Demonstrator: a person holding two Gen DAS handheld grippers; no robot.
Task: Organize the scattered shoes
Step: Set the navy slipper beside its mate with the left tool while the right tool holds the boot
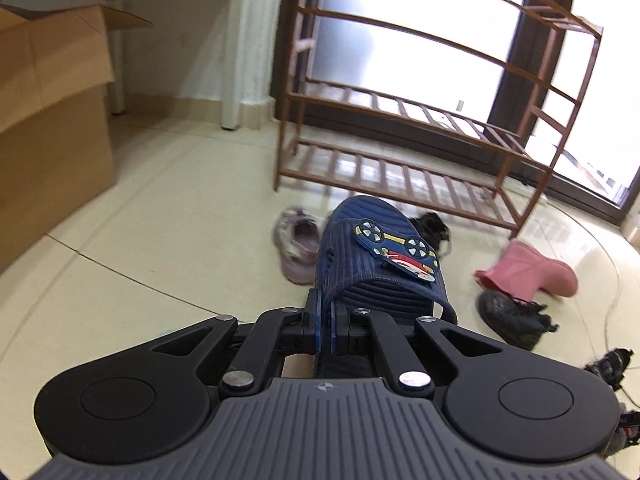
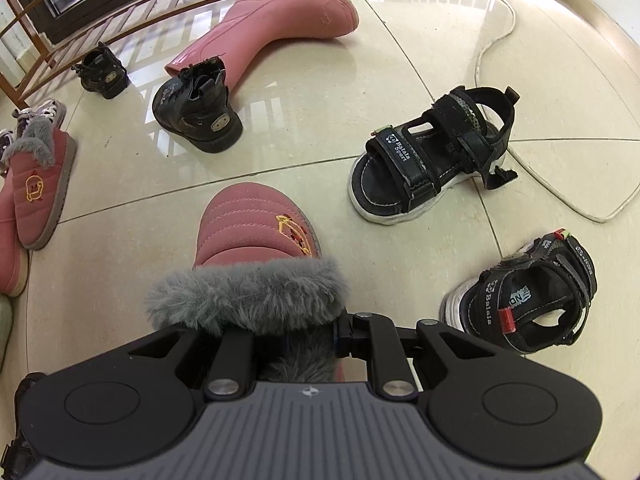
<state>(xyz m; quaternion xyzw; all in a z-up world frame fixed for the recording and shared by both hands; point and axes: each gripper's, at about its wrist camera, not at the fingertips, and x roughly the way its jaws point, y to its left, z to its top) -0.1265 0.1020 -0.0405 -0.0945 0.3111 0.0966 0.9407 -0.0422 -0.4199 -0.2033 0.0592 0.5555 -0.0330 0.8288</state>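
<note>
My left gripper is shut on the strap edge of a navy blue slipper with a cartoon car patch, held above the floor. Beyond it stands the brown slatted shoe rack, with no shoes on its shelves. In the right wrist view my right gripper is shut on the grey fur collar of a pink padded slipper boot; its left finger is hidden by the fur. The matching pink slipper boot lies at the left.
A cardboard box stands left. On the tile floor lie a grey sneaker, a pink tall boot, two black ankle boots, two black sandals and a white cable.
</note>
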